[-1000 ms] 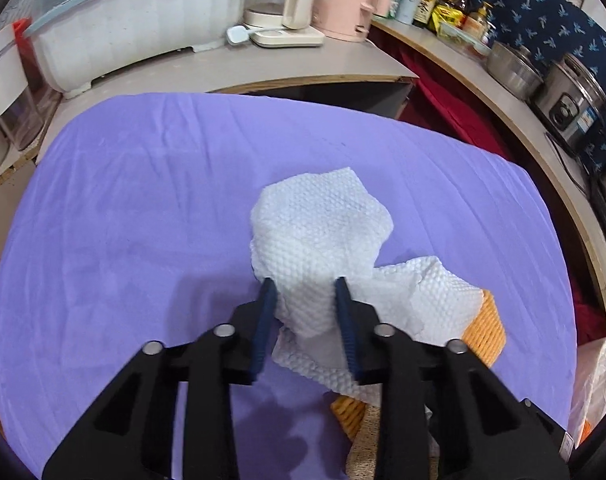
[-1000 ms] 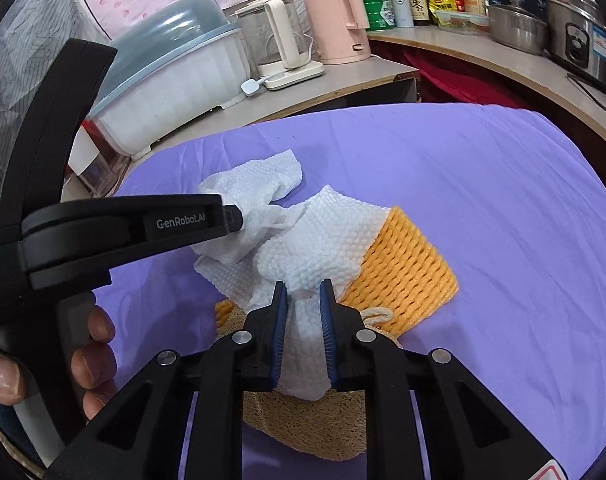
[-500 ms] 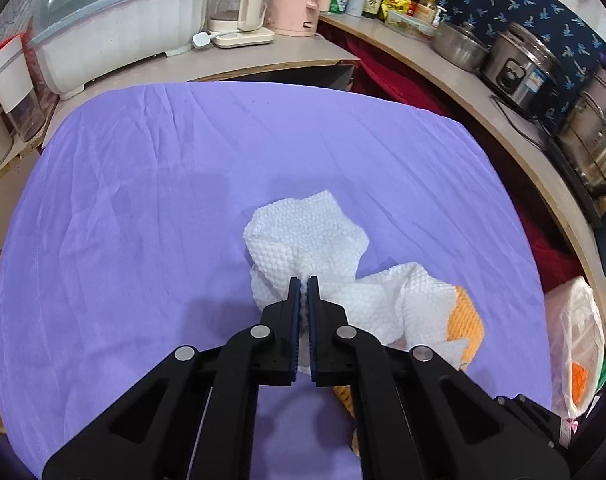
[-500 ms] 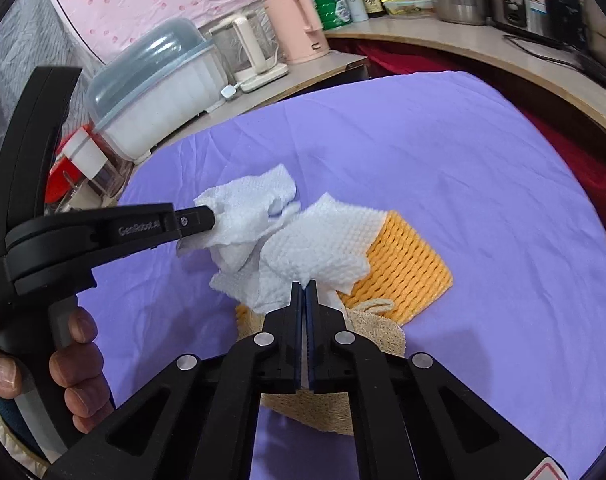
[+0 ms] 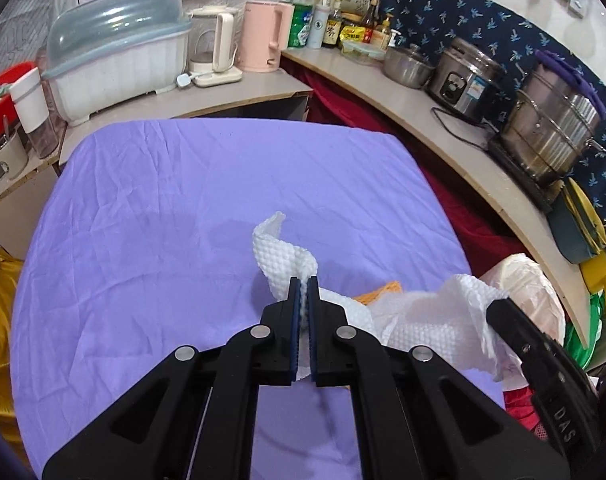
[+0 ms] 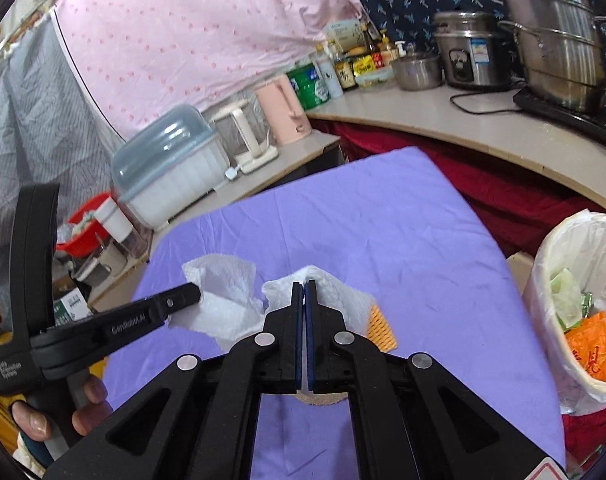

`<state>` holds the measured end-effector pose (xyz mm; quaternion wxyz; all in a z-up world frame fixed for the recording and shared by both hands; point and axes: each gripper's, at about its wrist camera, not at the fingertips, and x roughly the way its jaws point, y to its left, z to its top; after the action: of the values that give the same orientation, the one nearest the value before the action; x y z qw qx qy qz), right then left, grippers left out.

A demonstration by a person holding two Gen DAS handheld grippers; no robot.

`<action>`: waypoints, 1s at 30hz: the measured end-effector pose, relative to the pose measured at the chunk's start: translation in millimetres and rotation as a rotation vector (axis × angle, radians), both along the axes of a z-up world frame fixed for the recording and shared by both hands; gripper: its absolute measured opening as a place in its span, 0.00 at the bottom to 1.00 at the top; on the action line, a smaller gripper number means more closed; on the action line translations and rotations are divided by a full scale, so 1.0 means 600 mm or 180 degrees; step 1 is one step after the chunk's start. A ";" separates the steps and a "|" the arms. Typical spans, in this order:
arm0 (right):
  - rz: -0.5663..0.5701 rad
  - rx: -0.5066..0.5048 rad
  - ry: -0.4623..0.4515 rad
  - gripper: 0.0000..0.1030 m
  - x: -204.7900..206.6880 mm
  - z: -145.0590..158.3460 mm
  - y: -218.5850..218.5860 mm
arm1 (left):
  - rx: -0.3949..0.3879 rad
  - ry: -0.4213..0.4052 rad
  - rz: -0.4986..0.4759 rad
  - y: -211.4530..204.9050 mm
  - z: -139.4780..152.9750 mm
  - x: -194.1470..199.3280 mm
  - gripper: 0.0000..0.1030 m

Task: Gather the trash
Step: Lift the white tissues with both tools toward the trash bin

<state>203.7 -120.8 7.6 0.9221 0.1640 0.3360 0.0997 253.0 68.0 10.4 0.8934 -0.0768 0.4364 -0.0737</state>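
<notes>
My left gripper is shut on a white paper towel and holds it above the purple table. My right gripper is shut on another white paper towel, also lifted. The left gripper's towel shows in the right wrist view, and the right one's towel in the left wrist view. An orange foam net and a tan scrubber lie on the cloth under the towels. A trash bin with a white bag stands at the table's right side.
A counter with pots, a rice cooker and bottles curves along the right. A white dish box with a clear lid, a glass kettle and a pink kettle stand behind the table.
Both grippers closed on their paper towels and lifted them up off the orange net. The views have tilted up and the trash bin has come into sight at the right.
</notes>
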 end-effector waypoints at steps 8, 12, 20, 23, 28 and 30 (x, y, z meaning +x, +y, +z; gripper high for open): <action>-0.0098 0.0086 -0.0246 0.01 -0.058 0.052 -0.033 | -0.0122 -0.0101 -0.0186 -0.028 0.046 -0.071 0.03; -0.0175 0.0107 -0.0312 0.01 -0.079 0.065 -0.057 | -0.0207 -0.0066 -0.0366 -0.052 0.051 -0.102 0.03; -0.0417 -0.0054 -0.0091 0.09 -0.129 0.015 -0.114 | -0.0132 0.0093 -0.0519 -0.101 0.019 -0.133 0.03; -0.0533 -0.0098 0.0093 0.29 -0.141 -0.026 -0.137 | -0.0135 0.0128 -0.0590 -0.120 0.012 -0.139 0.03; -0.0664 -0.0095 0.0429 0.40 -0.143 -0.101 -0.166 | 0.0016 0.0285 -0.0727 -0.172 -0.031 -0.144 0.03; -0.0671 -0.0091 0.0498 0.40 -0.139 -0.121 -0.172 | 0.0120 0.0378 -0.0750 -0.190 -0.059 -0.145 0.03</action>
<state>120.5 -223.8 -65.2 0.9006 0.1925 0.3893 -0.0156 166.2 -46.1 -25.2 0.8524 -0.0124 0.4959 -0.1652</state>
